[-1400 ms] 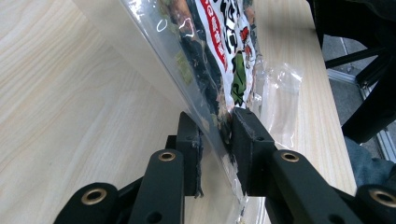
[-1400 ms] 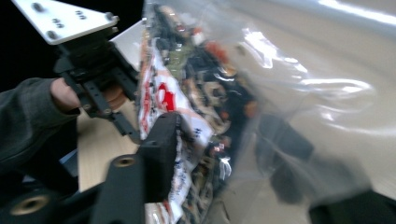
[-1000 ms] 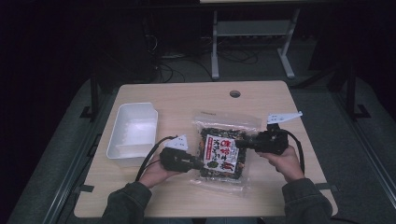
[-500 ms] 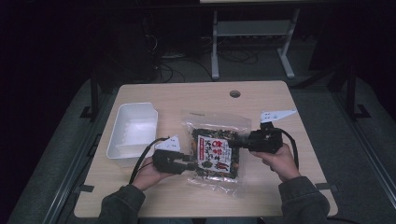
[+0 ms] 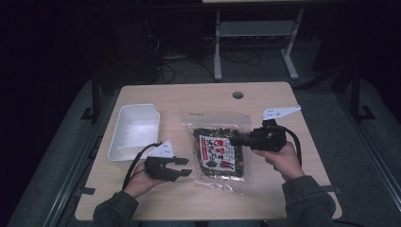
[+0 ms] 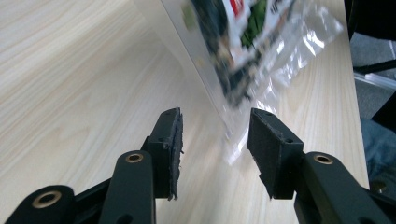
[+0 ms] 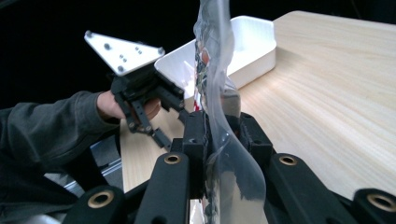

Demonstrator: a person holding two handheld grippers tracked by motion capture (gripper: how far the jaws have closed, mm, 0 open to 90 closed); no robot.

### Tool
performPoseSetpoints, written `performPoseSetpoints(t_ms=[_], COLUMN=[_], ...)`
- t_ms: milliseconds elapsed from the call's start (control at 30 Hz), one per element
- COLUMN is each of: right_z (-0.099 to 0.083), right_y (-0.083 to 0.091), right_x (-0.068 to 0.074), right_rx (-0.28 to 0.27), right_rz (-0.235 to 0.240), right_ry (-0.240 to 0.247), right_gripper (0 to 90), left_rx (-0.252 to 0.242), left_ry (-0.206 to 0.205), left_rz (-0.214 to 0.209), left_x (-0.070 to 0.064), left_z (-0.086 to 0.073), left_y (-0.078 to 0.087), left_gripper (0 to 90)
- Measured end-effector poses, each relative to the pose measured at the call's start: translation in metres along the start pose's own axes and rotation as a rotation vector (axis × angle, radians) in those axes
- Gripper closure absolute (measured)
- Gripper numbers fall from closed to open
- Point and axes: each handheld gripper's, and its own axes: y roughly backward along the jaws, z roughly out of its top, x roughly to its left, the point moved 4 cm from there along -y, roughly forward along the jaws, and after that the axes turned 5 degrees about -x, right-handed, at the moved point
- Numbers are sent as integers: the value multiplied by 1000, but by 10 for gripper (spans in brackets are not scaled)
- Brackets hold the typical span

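A clear snack bag (image 5: 218, 151) with a red-and-white label and dark green contents hangs over the middle of the wooden table (image 5: 198, 97). My right gripper (image 5: 238, 139) is shut on the bag's right edge, and the clear film (image 7: 219, 154) runs up between its jaws. My left gripper (image 5: 185, 167) sits just left of the bag's lower left corner, open, with nothing between its pads (image 6: 172, 149). The bag's corner (image 6: 243, 88) hovers a little beyond those open jaws.
A white rectangular tray (image 5: 135, 130) stands empty at the table's left, also seen as the white tray (image 7: 243, 44) behind the bag. A round cable hole (image 5: 238, 94) lies near the far edge. Dark floor, cables and a metal stand lie beyond the table.
The left gripper has let go of the bag's left edge and opened, drawing back to the left. The right gripper holds the bag alone and has shifted it slightly.
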Motion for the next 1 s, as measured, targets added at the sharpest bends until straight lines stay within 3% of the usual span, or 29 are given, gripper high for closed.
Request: performPoseSetpoints(t_ms=[567, 1000], right_z=[28, 49], right_y=[-10, -25], right_x=[0, 2], right_rx=[-49, -146], right_rz=[-122, -187], right_ry=[3, 2], right_gripper=[760, 760], left_rx=[48, 66], left_ry=[-33, -31], left_rz=[54, 87], left_x=[-10, -14], left_z=[-22, -36], left_y=[19, 34], left_gripper=[476, 430])
